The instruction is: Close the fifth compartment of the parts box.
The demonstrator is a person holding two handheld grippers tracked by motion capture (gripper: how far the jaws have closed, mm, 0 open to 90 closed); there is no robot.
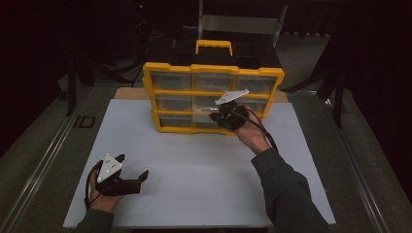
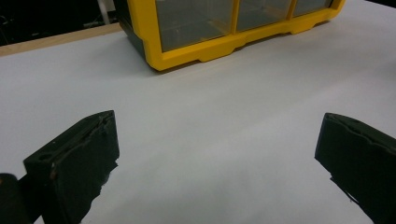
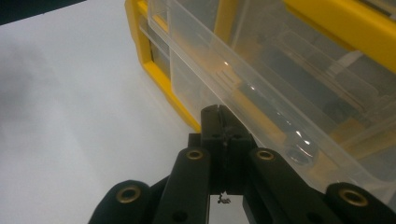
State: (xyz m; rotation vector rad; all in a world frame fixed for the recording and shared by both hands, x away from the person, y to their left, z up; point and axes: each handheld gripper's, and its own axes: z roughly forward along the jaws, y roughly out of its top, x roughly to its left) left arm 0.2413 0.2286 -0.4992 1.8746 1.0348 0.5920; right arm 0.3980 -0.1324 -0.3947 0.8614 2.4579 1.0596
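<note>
A yellow organizer box (image 1: 170, 93) with clear drawers stands at the far side of the white board (image 1: 204, 170). One clear drawer (image 1: 206, 105) in its middle column is drawn out a little toward me. My right gripper (image 1: 216, 114) is at that drawer's front, jaws shut. In the right gripper view the gripper (image 3: 219, 112) has its tips pressed together against the lower front edge of the clear drawer (image 3: 243, 70); whether a lip is pinched between them I cannot tell. My left gripper (image 1: 133, 165) rests at the near left with its jaws wide open, and between the jaws of this gripper (image 2: 217, 140) lies only bare board.
The organizer (image 2: 210, 46) has a yellow carry handle (image 1: 214, 46) on top. Grey floor with metal rails (image 1: 43, 160) borders the board on the left. A person's right sleeve (image 1: 286, 189) crosses the board's near right part.
</note>
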